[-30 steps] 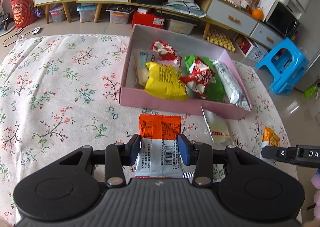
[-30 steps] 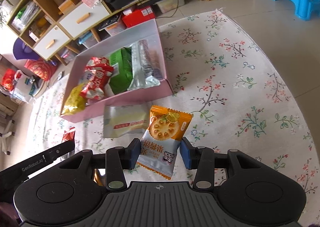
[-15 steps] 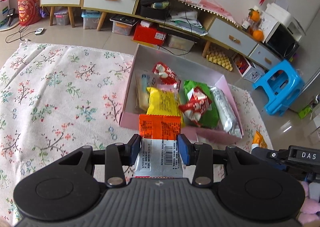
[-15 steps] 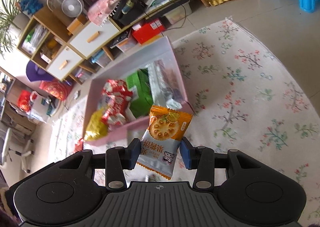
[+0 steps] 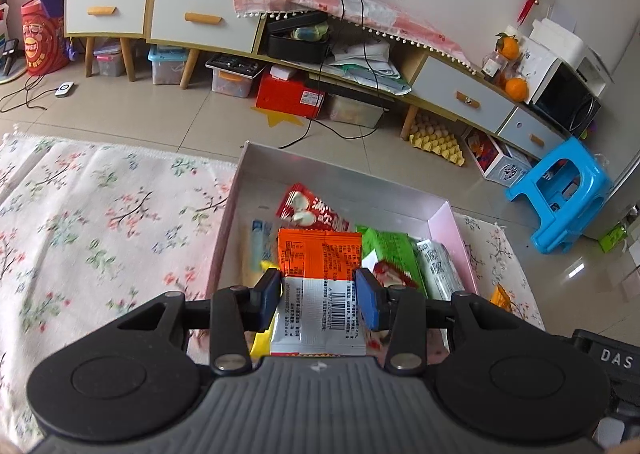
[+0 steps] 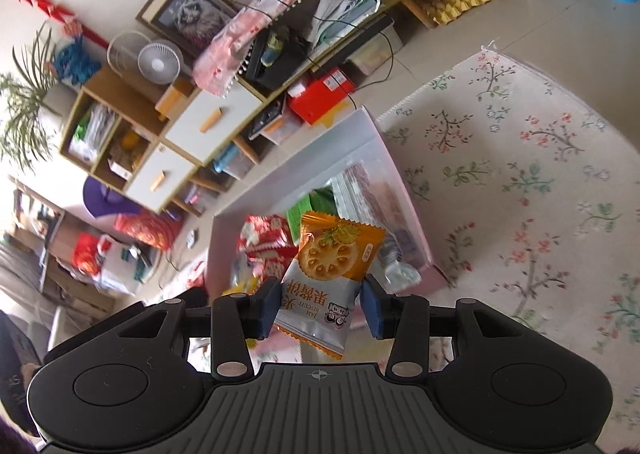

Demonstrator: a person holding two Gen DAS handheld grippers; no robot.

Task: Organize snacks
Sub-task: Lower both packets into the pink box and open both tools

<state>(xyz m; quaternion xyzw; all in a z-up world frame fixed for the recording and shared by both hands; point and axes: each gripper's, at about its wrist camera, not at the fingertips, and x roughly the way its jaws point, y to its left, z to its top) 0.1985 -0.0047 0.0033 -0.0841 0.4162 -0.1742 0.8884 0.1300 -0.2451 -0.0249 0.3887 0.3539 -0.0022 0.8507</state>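
Note:
My left gripper [image 5: 320, 300] is shut on an orange-and-white snack packet [image 5: 320, 282] and holds it in the air over the pink box [image 5: 456, 230]. The box holds a red packet [image 5: 310, 210], a green packet [image 5: 390, 250], a clear wrapped pack [image 5: 438, 266] and others, partly hidden by the held packet. My right gripper [image 6: 320, 308] is shut on an orange jam biscuit packet [image 6: 332, 266] and holds it above the same pink box [image 6: 404, 190], seen from its right side.
The box sits on a floral cloth [image 5: 100, 222]. Beyond it is tiled floor with a low cabinet [image 5: 192, 18], storage bins, a red box [image 5: 288, 90] and a blue stool [image 5: 560, 194]. The right gripper's body [image 5: 612, 358] shows at the left view's lower right.
Both grippers have lifted and moved forward with their packets, from the cloth in front of the box to above the box. Both stay shut.

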